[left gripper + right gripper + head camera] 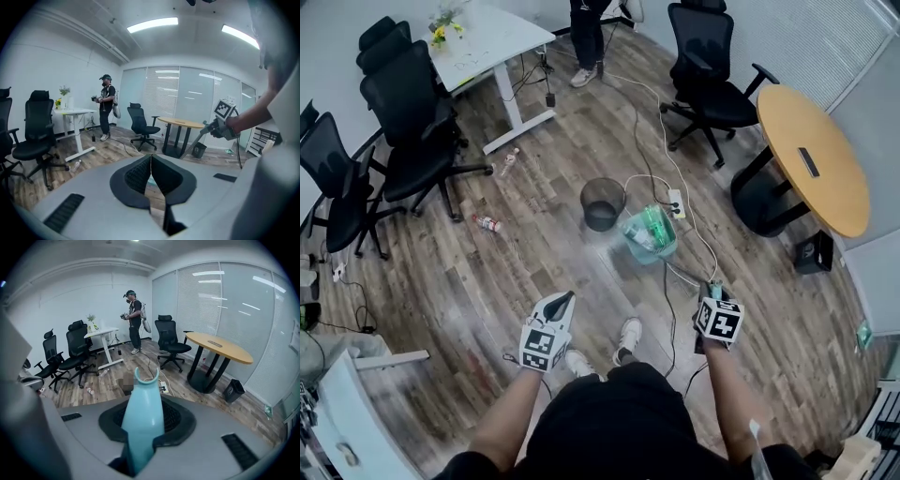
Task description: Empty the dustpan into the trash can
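A dark mesh trash can [602, 202] stands on the wood floor ahead of me. Just right of it is the teal dustpan [651, 232] with green and pale litter in it. Its long handle runs back to my right gripper [713, 289]. In the right gripper view that gripper [142, 423] is shut on the teal handle [143, 404], which hides the pan. My left gripper [565, 298] is out in front of my left knee, apart from both. Its jaws [151, 161] are shut with nothing between them. The left gripper view also shows the right gripper [220, 126].
Black office chairs [412, 122] and a white desk [487, 42] stand at the left, with another chair [708, 80] and a round wooden table [811, 159] at the right. Cables and a power strip [677, 203] lie by the dustpan. Bottles [487, 223] lie on the floor. A person [107, 107] stands at the back.
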A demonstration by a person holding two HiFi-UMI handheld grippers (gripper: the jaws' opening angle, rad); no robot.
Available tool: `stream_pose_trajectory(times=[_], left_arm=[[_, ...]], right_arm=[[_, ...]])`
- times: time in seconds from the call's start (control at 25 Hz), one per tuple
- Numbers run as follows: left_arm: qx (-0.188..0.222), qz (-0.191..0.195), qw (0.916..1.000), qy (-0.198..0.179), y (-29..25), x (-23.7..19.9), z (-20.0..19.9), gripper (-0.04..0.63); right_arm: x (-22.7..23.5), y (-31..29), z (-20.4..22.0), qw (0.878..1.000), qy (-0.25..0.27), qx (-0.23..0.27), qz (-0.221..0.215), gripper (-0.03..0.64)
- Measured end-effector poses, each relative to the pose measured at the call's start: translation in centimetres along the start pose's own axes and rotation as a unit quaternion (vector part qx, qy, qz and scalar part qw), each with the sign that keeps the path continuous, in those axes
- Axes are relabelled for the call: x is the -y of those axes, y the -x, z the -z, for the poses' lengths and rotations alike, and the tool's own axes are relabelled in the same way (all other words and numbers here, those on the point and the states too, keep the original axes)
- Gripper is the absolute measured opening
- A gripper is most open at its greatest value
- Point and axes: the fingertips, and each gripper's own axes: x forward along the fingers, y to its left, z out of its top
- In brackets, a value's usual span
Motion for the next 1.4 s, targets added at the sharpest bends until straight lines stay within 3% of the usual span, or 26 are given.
stream_pose_trajectory(times=[0.28, 0.68, 0.84, 1.16, 1.4], left_arm=[[0.006, -0.019, 0.9996, 0.021, -3.4, -0.1, -1.5, 0.023], [0.032, -0.039, 0.9985, 0.024, -7.1, -1.2, -5.3, 0.023], [0.03, -0.051, 0.9979, 0.027, -7.3, -2.0, -5.7, 0.023], [0.023, -0.067, 0.9961, 0.054, -5.6, -2.9, -4.5, 0.023], [0.007, -0.087, 0.9941, 0.065, -5.7, -4.1, -3.0, 0.023]], right_arm=[[2.2, -1.1, -6.7, 0.999, 0.025, 0.04, -0.014, 0.101], [0.4, -6.6, -14.1, 0.992, 0.088, 0.082, -0.04, 0.101], [-1.7, -8.8, -16.1, 0.982, 0.155, 0.097, -0.042, 0.101], [-7.7, -11.0, -17.8, 0.934, 0.335, 0.118, -0.037, 0.101], [-11.8, -12.0, -16.8, 0.863, 0.484, 0.139, -0.037, 0.106]])
